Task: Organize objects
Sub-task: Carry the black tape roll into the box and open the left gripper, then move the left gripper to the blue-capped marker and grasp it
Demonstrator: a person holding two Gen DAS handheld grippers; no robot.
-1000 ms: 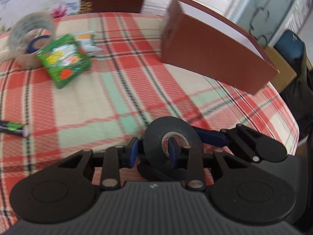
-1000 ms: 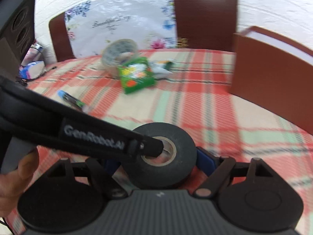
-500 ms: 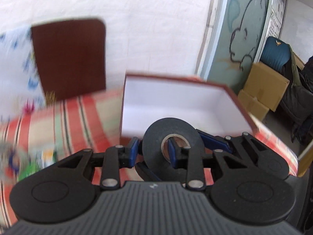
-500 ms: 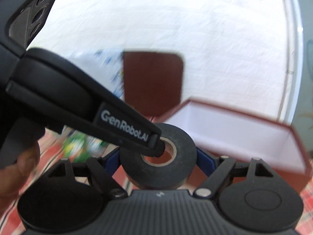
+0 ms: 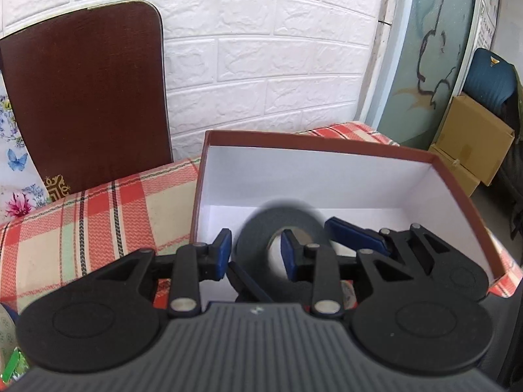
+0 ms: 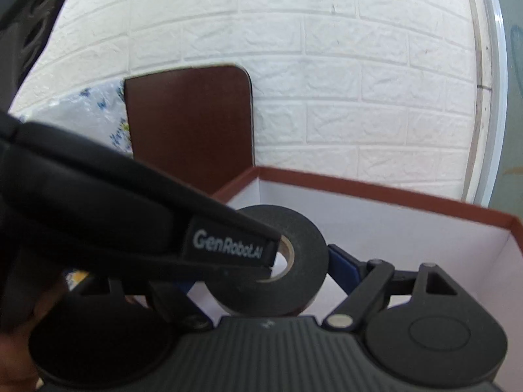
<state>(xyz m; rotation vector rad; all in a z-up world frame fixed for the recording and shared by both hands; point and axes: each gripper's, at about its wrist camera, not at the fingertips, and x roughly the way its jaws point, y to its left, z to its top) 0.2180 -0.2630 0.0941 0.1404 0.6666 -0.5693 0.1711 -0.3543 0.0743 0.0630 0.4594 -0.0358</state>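
A black tape roll [image 5: 261, 245] hangs over the open brown box with a white inside [image 5: 327, 176], blurred by motion. My left gripper [image 5: 256, 248] has opened: its left pad [image 5: 224, 251] stands clear of the roll, and its right pad [image 5: 287, 251] sits in the roll's hole. In the right wrist view the roll [image 6: 294, 281] sits between the fingers of my right gripper [image 6: 268, 277], which are spread wide beside it. The left gripper's arm [image 6: 130, 228] crosses that view and reaches into the roll's hole. The box [image 6: 392, 228] lies just below and behind.
The box stands on a table with a red plaid cloth [image 5: 98, 222]. A brown chair back [image 5: 85, 98] stands behind the table against a white brick wall. Cardboard boxes [image 5: 470, 150] and a dark bag are at the far right, off the table.
Both grippers carried the tape roll from low over the table up over the open box. The left gripper's fingers have spread apart, and the roll is now blurred with motion.
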